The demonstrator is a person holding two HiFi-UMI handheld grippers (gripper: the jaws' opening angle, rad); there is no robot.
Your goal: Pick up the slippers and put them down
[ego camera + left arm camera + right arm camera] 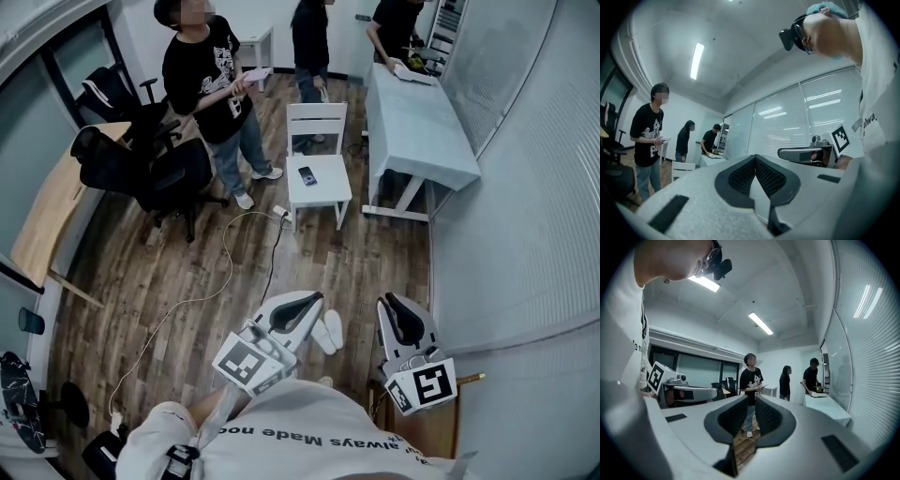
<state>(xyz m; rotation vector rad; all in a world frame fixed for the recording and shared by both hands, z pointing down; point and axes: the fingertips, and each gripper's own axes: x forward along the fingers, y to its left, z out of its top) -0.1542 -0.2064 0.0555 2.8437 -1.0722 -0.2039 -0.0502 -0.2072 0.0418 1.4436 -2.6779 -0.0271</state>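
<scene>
A pair of white slippers [328, 333] lies on the wooden floor, below and between my two grippers in the head view. Both grippers are held level above the floor, apart from the slippers. The left gripper [312, 300] [755, 158] has its black pads meeting at the tips, shut on nothing. On the right gripper [390, 304] [751, 401] the pads stand a narrow gap apart, and only floor and a distant person show through it. Each gripper view shows the other gripper off to the side and neither shows the slippers.
A white chair [317, 178] with a phone on its seat stands ahead, and a white table [412, 122] runs beside the glass wall on the right. Black office chairs [150, 169] sit at the left. A cable [225, 272] trails over the floor. Three people stand at the back.
</scene>
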